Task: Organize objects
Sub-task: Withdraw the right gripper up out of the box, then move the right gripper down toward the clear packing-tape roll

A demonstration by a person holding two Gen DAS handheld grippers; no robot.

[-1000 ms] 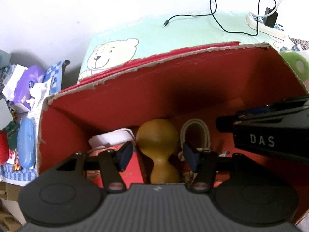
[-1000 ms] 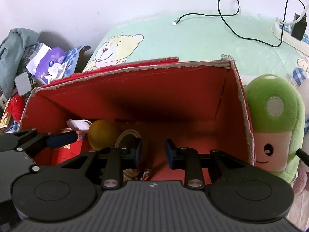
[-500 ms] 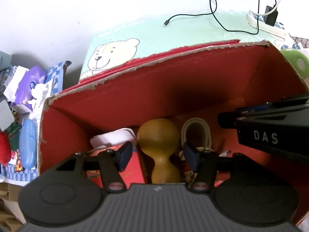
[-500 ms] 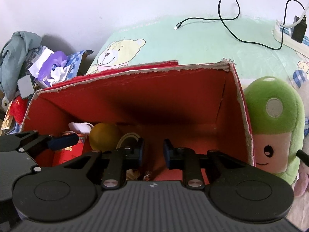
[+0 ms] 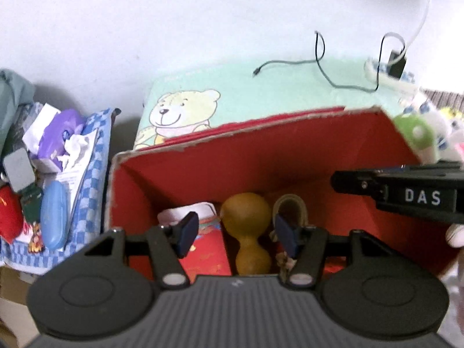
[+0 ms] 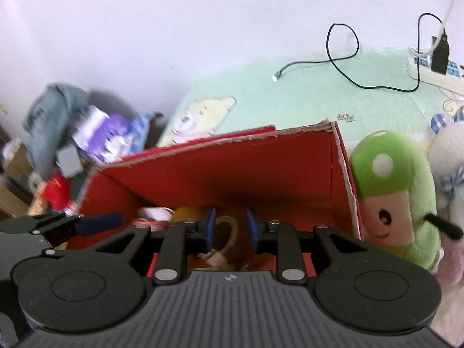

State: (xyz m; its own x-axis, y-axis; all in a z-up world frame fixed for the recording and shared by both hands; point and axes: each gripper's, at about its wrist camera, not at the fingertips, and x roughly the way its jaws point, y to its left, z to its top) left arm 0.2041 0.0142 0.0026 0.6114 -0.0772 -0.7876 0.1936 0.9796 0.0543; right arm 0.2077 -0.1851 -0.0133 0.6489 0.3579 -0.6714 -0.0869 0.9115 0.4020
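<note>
A red cardboard box point(image 5: 203, 171) stands open on the bed; it also shows in the right wrist view point(image 6: 261, 168). Inside lie a yellow-brown gourd point(image 5: 246, 229), a beige coiled strap point(image 5: 290, 206), a red packet point(image 5: 208, 249) and something white point(image 5: 185, 213). My left gripper point(image 5: 236, 233) is open and empty above the gourd. My right gripper point(image 6: 230, 230) is open and empty over the strap point(image 6: 229, 232). Each gripper shows at the edge of the other's view.
A green mushroom plush point(image 6: 391, 194) leans against the box's right side, with a white plush point(image 6: 448, 168) beyond. A black cable point(image 5: 319, 63) and a power strip point(image 6: 429, 69) lie on the bed. Left of the box are tissues point(image 5: 58, 136), a blue case point(image 5: 53, 214) and clutter.
Both grippers have pulled back and up from the box, so more of the bed and wall shows. The right gripper's jaws have opened slightly wider.
</note>
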